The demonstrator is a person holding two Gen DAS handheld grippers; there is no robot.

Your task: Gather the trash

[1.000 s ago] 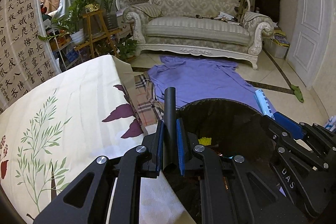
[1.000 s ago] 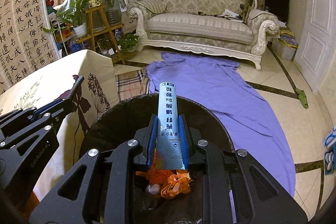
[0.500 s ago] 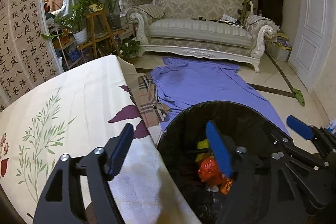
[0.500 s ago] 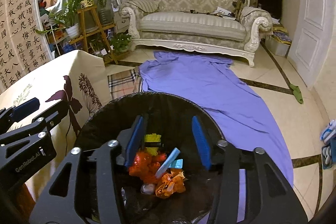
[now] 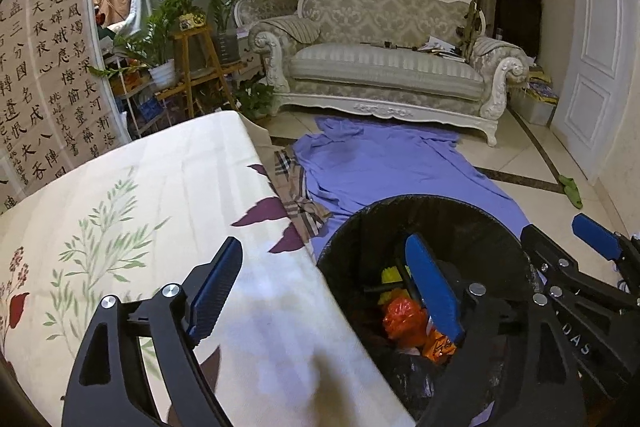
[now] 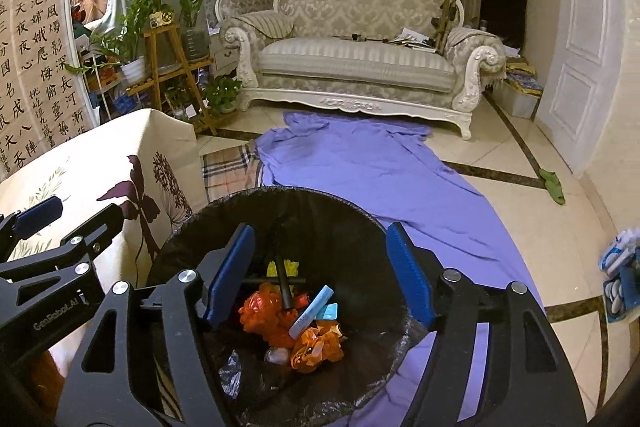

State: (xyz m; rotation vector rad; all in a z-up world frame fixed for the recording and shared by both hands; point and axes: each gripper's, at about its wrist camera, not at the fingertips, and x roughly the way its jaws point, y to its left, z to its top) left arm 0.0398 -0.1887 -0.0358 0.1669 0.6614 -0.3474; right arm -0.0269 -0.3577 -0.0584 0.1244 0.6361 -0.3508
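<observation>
A: What is the right gripper [image 6: 320, 267] doing?

B: It is hanging over the black-lined trash bin [image 6: 360, 219] with its blue pads standing well apart; the jaws have just been opening, and nothing is sitting between them. Below the gap, a light blue tube [image 6: 311, 311] is lying on orange wrappers [image 6: 264, 315] inside the bin, with a black stick [image 6: 282, 279] leaning beside it.

A: And the left gripper [image 5: 324, 283]?

B: Its jaws have just been opening too and are gaping wide, holding nothing. One pad is hovering above the floral tablecloth [image 5: 140, 211], the other over the bin's mouth.

A: What is lying around the bin?

B: A purple sheet [image 6: 372, 171] is spreading across the tiled floor from the bin toward the cream sofa [image 6: 360, 59]. A plaid cloth [image 6: 228, 171] is lying between the sheet and the table's edge. Potted plants [image 6: 136, 27] are standing by the calligraphy scroll [image 6: 36, 67] on the left.
</observation>
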